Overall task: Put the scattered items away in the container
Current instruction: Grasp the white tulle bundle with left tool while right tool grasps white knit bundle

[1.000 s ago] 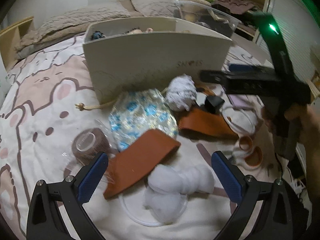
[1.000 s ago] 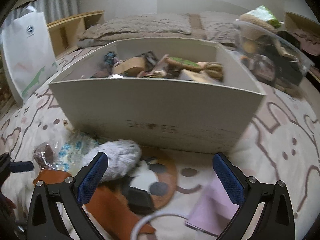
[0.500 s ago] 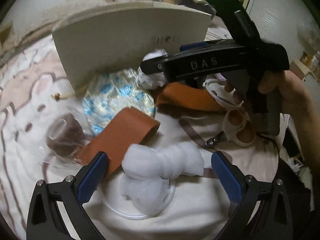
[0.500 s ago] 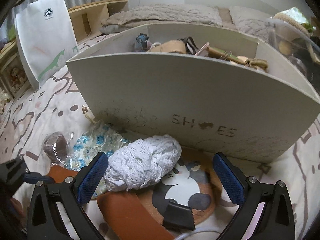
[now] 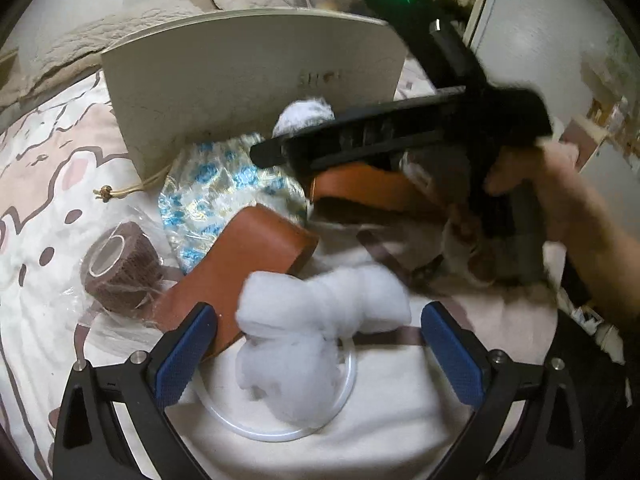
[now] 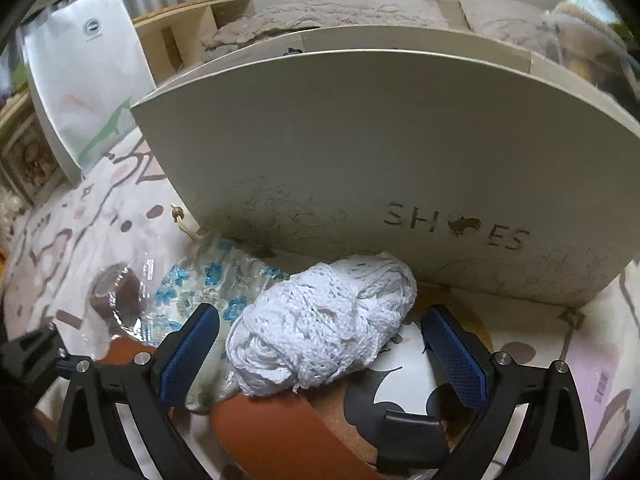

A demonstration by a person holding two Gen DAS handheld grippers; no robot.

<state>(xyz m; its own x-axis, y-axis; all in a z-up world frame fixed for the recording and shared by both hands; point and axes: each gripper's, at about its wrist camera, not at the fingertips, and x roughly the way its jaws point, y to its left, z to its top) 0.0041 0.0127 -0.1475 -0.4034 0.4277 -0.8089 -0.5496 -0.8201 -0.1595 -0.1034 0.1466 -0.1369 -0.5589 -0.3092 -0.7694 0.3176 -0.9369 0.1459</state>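
Note:
A white knitted yarn bundle (image 6: 324, 320) lies on the bed against the beige box (image 6: 360, 152) marked SHOES. My right gripper (image 6: 320, 354) straddles it with its jaws closing; neither blue pad touches it. In the left wrist view my left gripper (image 5: 316, 350) stands open around a white cotton wad (image 5: 316, 320) lying on a clear plastic ring (image 5: 280, 428), the pads apart from it. The box (image 5: 240, 80) rises behind. The right gripper's black body (image 5: 400, 136) crosses that view, held by a hand (image 5: 560, 208), and partly hides the yarn bundle (image 5: 304, 114).
Brown leather pieces (image 5: 244, 264), a floral blue pouch (image 5: 224, 184) with a drawstring, and a brown tape roll (image 5: 120, 268) in clear wrap lie left of the wad. A round cat-print mat (image 6: 408, 384) and a black clip (image 6: 412, 424) sit under the right gripper. A white bag (image 6: 88, 88) stands at far left.
The right gripper came down and forward over the yarn bundle, which now sits between its jaws. In the left view that gripper swung in from the right. The left gripper tilted slightly nearer the wad.

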